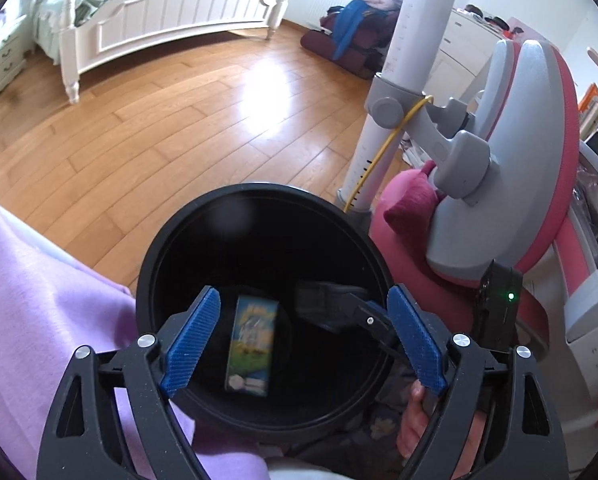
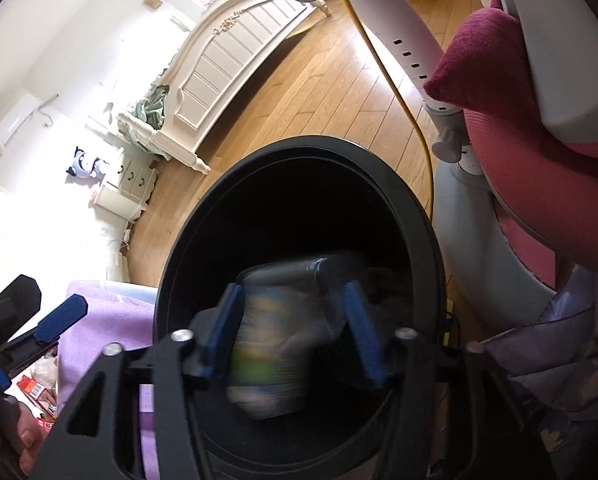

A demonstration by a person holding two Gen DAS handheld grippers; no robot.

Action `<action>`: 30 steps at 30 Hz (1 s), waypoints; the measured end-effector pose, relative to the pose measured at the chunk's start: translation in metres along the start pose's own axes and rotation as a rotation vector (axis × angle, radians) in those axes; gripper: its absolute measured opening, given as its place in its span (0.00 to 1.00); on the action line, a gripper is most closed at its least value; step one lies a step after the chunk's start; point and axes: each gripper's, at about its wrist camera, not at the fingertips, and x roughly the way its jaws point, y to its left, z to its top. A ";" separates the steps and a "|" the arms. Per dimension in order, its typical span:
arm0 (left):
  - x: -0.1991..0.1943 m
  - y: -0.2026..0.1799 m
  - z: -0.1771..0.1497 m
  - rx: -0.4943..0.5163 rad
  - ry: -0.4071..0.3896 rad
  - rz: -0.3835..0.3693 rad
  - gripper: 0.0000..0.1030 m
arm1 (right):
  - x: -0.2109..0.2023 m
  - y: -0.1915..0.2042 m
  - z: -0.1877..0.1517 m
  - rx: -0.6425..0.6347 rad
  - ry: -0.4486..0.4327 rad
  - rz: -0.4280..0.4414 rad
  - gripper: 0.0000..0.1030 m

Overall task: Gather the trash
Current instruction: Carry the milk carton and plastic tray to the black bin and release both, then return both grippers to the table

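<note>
A round black bin (image 1: 259, 192) stands on the wooden floor, and both grippers hang over its mouth. In the left wrist view my left gripper (image 1: 305, 296) is open, its blue pads (image 1: 193, 344) wide apart. A green and blue drink carton (image 1: 251, 344) lies down inside the bin, touching neither pad. In the right wrist view my right gripper (image 2: 293, 292) points into the same bin (image 2: 311, 142) with its jaws apart. Between them I see a blurred carton (image 2: 259, 344) and a dark grey wrapped object (image 2: 311, 276); no pad presses on either. The left gripper's blue pad (image 2: 61, 320) shows at that view's left edge.
A pink and grey chair (image 1: 539, 160) with a white column (image 1: 415, 60) and a yellow cable (image 1: 391, 140) stands right of the bin. Lilac cloth (image 1: 39, 300) lies left of it. A white bed (image 1: 171, 16) and a clothes pile (image 1: 355, 36) are across the floor.
</note>
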 end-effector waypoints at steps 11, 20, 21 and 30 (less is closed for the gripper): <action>-0.098 0.017 -0.045 -0.015 -0.216 0.032 0.92 | -0.030 0.054 -0.022 -0.111 -0.031 0.096 0.57; -0.212 0.053 -0.097 -0.012 -0.397 0.191 0.95 | -0.055 0.173 -0.066 -0.395 -0.031 0.232 0.71; -0.223 0.062 -0.105 -0.020 -0.393 0.202 0.95 | -0.058 0.185 -0.073 -0.431 -0.024 0.244 0.75; -0.328 0.187 -0.214 -0.291 -0.450 0.371 0.95 | -0.072 0.286 -0.141 -0.778 0.053 0.326 0.76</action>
